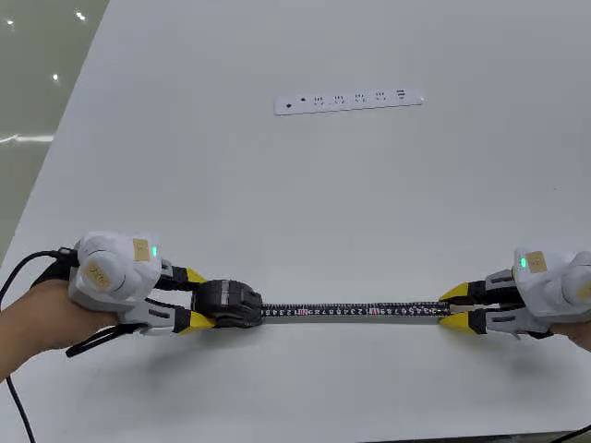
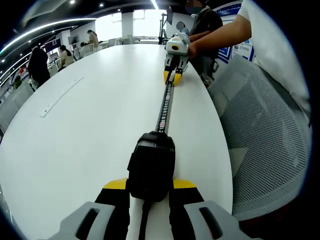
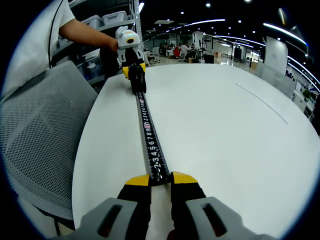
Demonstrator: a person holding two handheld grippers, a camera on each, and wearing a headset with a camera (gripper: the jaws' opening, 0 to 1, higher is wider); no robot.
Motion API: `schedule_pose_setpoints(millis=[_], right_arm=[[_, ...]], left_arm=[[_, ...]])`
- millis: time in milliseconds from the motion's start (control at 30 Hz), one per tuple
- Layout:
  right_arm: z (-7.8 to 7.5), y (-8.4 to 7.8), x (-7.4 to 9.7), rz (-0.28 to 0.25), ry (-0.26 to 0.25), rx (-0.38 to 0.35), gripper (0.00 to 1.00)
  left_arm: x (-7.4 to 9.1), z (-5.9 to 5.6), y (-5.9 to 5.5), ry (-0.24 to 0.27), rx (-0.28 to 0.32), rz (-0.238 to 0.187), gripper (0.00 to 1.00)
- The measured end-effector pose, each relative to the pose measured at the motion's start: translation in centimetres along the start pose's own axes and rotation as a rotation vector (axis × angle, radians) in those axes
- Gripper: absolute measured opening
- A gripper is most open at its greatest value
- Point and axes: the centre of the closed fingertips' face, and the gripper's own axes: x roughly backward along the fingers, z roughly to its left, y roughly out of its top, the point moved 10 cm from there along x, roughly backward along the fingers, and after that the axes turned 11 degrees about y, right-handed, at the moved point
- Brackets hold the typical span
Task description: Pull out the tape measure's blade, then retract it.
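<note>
Along the near edge of the bench, the left tool clamps the case and the right tool pinches the blade by its tip, the blade stretched between them. Pull-out looks done. Next, walk the right tool back slowly, so the blade retracts without snapping.

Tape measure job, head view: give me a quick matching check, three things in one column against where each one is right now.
Things:
1. tape measure case
2. blade end
3. power strip

Places:
A. pinched in the right gripper
B. lying alone at the far side of the table
C. clamped in the left gripper

Pairs: 1-C, 2-A, 3-B.
</note>
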Motion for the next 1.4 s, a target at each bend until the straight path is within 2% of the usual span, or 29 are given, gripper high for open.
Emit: schedule_pose_setpoints(millis=[233,633,800,867,933,1400], right_arm=[[-0.2,0.0,0.1,-0.001,-0.002,-0.05,0.14],[-0.1,0.0,-0.2,-0.002,0.007,-0.047,0.18],[0.3,0.2,-0.4,-0.013,0.009,-0.053,0.22],[0.4,0.2,-0.4,-0.012,0.005,-0.054,0.23],[0.6,0.4,-0.3,-0.039,0.001,-0.073,0.23],[1.2,1.2,-0.5,-0.056,-0.032,-0.093,0.4]], left_arm=[[0.0,-0.1,0.1,0.01,-0.001,0.014,0.28],[0.1,-0.4,0.3,0.027,0.005,0.02,0.29],[0.0,-0.5,0.4,0.033,0.049,0.018,0.32],[0.0,-0.6,0.4,0.039,0.044,0.019,0.33],[0.0,-0.6,0.5,0.04,0.063,0.017,0.35],[0.3,-0.9,0.9,0.075,0.11,-0.004,0.43]])
